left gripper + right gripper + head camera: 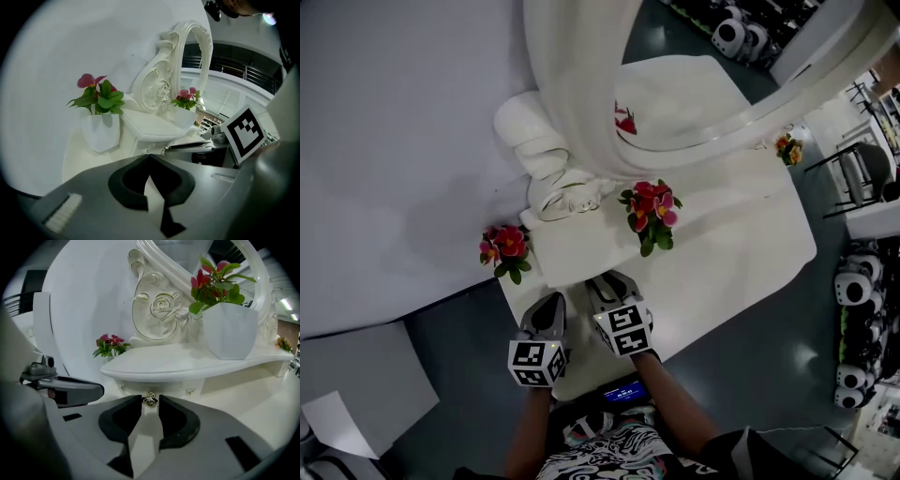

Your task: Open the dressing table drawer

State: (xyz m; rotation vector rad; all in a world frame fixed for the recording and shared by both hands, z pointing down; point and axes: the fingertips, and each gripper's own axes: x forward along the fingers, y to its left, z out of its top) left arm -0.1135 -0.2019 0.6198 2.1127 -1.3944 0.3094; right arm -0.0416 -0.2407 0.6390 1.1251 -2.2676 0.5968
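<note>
The white dressing table (741,262) carries a small raised shelf unit (187,363) under its oval mirror (694,66). A drawer front (161,388) below the shelf has a small brass knob (150,399). My right gripper (150,402) is at that knob, with a dark pad touching it on each side. In the head view the right gripper (606,287) reaches the shelf's front edge. My left gripper (149,157) hovers just left of it, its tips together with nothing between them, short of the shelf (150,126). The left gripper (547,311) sits over the table's front left corner.
Three white pots of red flowers stand on the table: one at the left (504,247), one right of the shelf (652,214), one far right (788,148). A carved scroll (157,310) backs the shelf. Panda toys (855,291) line the floor at the right; a chair (862,173) stands behind.
</note>
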